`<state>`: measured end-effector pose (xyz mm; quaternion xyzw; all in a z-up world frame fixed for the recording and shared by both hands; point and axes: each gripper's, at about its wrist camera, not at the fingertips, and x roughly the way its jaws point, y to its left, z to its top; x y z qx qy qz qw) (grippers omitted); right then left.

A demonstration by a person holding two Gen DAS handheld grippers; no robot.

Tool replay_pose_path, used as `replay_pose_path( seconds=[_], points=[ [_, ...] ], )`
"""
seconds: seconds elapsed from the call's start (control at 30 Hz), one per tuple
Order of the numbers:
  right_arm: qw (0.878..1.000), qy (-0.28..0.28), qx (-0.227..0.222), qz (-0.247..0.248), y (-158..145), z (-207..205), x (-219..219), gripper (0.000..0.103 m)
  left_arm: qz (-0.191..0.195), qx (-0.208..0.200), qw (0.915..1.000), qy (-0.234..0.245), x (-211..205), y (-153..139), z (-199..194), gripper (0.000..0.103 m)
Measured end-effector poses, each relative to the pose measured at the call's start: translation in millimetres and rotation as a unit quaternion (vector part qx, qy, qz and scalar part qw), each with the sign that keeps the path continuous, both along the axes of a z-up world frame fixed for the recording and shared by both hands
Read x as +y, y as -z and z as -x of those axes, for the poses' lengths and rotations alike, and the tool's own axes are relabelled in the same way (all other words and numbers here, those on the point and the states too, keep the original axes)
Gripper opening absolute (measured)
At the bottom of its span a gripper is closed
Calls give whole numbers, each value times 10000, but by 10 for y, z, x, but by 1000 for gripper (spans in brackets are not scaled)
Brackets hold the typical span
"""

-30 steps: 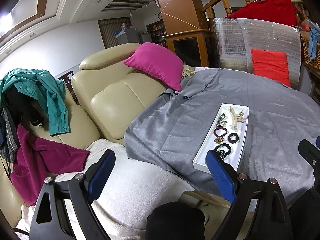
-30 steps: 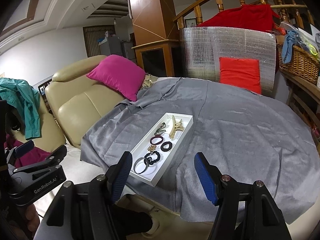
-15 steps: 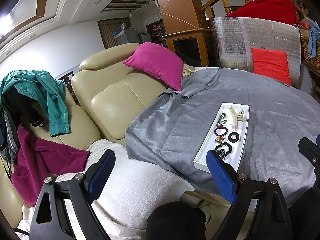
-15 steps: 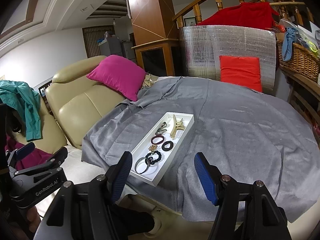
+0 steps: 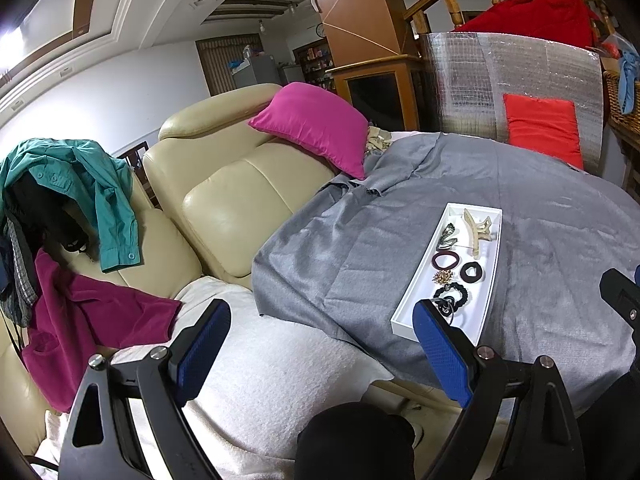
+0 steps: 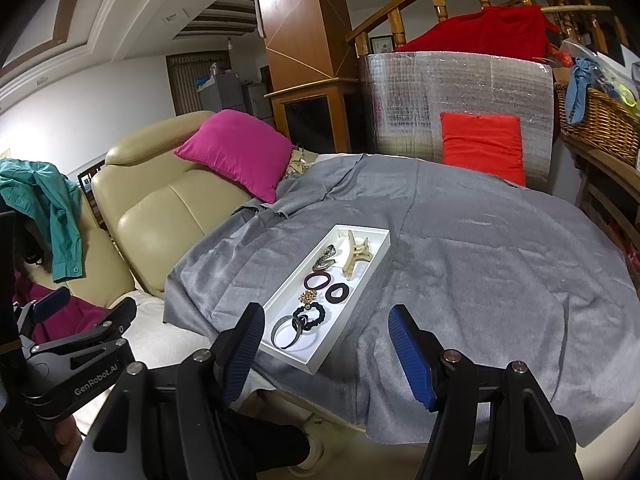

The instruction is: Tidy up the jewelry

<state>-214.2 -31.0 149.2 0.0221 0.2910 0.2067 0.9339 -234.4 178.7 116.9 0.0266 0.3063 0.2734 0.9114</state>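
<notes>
Right hand-held gripper [image 6: 326,344]: jaws spread wide, nothing between the blue pads, released. It hangs just short of the white tray [image 6: 362,278], near end of the tray showing between its fingers. Left hand-held gripper [image 5: 320,344]: also spread wide and empty, released; its right finger overlaps the tray's near corner in the left wrist view, no contact visible. In the right wrist view the left hand-held gripper sits well left of the tray, low, above the white towel [image 6: 160,340].

Tray is the landmark. It is long, narrow, white, lying on the grey cloth [image 6: 460,260] over the table, long side running away from the hand-held grippers. All jewelry is inside it. From near end to far end:
- grey bangle [image 6: 285,332], nearest end
- black beaded scrunchie [image 6: 310,315], touching the bangle
- gold brooch [image 6: 307,298], just beyond the scrunchie
- 2 hair ties side by side: maroon ring [image 6: 318,280] on the left, black tie [image 6: 337,294] on the right
- patterned grey clip [image 6: 325,258], left side, far part
- cream claw clip [image 6: 354,256], right side, far end

Left of the tray: beige leather sofa [image 6: 160,208] with a magenta cushion [image 6: 238,152]. Beyond the tray, at the far edge of the cloth: red cushion [image 6: 482,146] against a silver foil panel [image 6: 420,100]. Far right of the tray: wicker basket [image 6: 596,120]. Far left: teal shirt [image 5: 100,188] draped over the sofa.
</notes>
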Motion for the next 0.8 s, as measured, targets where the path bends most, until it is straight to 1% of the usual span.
replay_pose_path(
  seconds=[0.8],
  points=[
    [10000, -54, 16, 34, 14, -24, 65, 68, 32, 71, 9999, -73, 80, 63, -4, 92]
  ],
)
